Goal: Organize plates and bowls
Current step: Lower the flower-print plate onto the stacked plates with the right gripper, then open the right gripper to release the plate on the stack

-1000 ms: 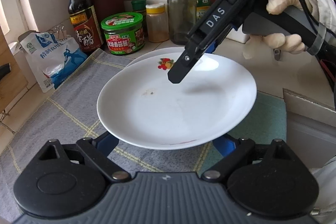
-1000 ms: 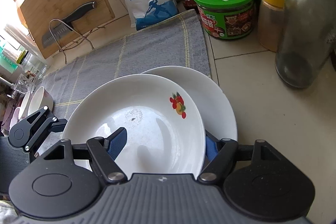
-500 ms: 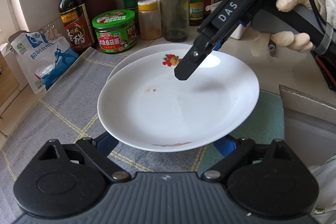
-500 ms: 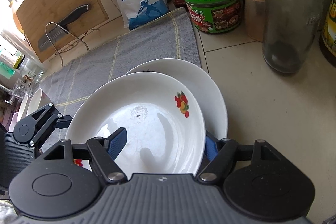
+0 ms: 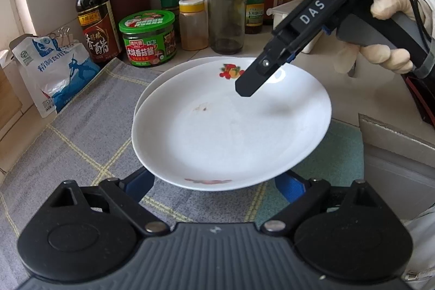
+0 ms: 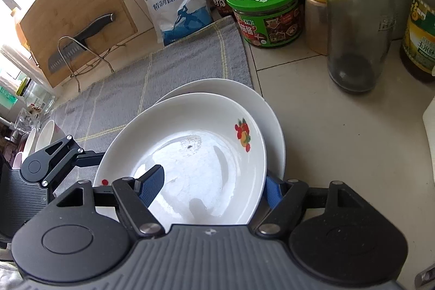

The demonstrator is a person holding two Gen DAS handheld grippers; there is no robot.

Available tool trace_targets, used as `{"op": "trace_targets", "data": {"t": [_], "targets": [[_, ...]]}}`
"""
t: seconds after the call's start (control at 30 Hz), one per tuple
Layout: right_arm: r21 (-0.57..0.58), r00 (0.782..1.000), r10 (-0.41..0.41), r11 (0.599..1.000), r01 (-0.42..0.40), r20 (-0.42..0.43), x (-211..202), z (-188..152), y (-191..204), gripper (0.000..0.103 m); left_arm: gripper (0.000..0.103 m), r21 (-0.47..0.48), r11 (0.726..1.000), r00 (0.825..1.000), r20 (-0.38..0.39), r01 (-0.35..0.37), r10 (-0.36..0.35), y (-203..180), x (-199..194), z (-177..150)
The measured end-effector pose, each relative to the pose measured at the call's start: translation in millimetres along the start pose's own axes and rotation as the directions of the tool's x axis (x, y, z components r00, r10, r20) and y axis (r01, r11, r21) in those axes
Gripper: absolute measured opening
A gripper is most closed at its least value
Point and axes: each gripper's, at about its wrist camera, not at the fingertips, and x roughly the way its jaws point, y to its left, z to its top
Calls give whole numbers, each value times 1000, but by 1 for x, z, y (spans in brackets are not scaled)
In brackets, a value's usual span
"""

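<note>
A white plate with a red fruit print [image 5: 231,127] [image 6: 195,162] is held a little above a second white plate [image 5: 174,69] [image 6: 261,105] that lies half on the grey cloth. My right gripper [image 6: 214,185] straddles the top plate's rim, one blue finger [image 6: 152,181] over the inside, the other under the edge; it also shows in the left wrist view [image 5: 250,89]. My left gripper [image 5: 214,182] is wide open, its blue fingers [image 5: 138,181] below the plate's near edge, apart from it.
A grey checked cloth [image 5: 81,132] covers the counter. Behind stand a green-lidded jar [image 5: 148,38], a soy bottle [image 5: 93,10], a glass bottle [image 5: 227,10], a salt bag [image 5: 57,67]. A cutting board with a knife [image 6: 73,15] and bowls [image 6: 40,137] sit left.
The top plate has moved further over the lower plate, toward the bottles, and now covers most of it. Both grippers have moved along with it.
</note>
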Motion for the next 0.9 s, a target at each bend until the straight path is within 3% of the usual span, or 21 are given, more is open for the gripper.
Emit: {"op": "trace_targets", "data": {"t": [0.9], "targets": [[11, 997, -71, 997, 71, 15, -10, -1, 8, 87, 90, -48, 998, 999, 8, 31, -31, -5, -8, 1]]}}
